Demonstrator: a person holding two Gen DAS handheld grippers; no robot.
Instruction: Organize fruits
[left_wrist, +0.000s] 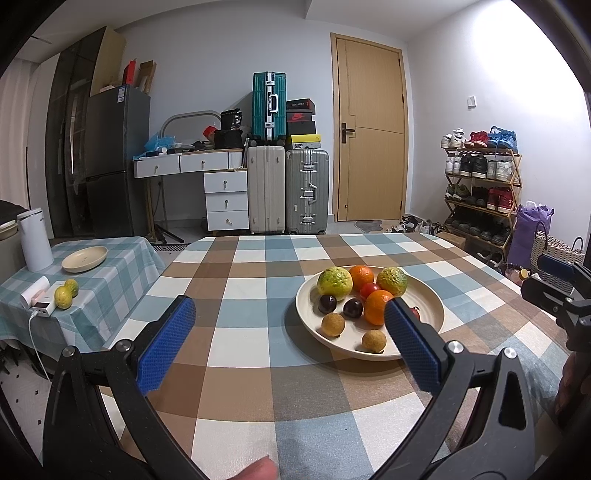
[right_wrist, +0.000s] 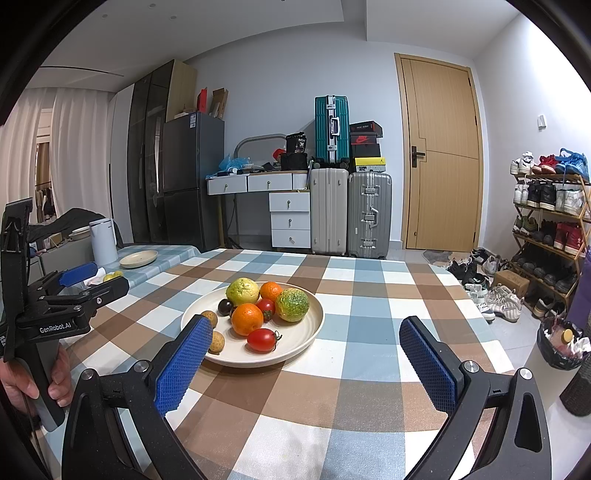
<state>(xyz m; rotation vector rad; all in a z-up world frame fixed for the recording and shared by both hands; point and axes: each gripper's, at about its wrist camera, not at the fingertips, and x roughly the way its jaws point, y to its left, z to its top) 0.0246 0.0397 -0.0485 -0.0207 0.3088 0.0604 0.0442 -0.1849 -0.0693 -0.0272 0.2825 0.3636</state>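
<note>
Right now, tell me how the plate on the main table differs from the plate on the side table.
The plate on the main table holds mixed fruit; the plate on the side table looks empty. The first sits on a brown-and-blue checked cloth, the second on a pale teal checked cloth beside a white kettle. Both are round and cream.

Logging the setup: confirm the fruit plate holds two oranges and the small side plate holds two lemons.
One detail is wrong: the side plate is empty. The two lemons lie beside it on the cloth, per the left wrist view. The fruit plate does hold two oranges.
</note>
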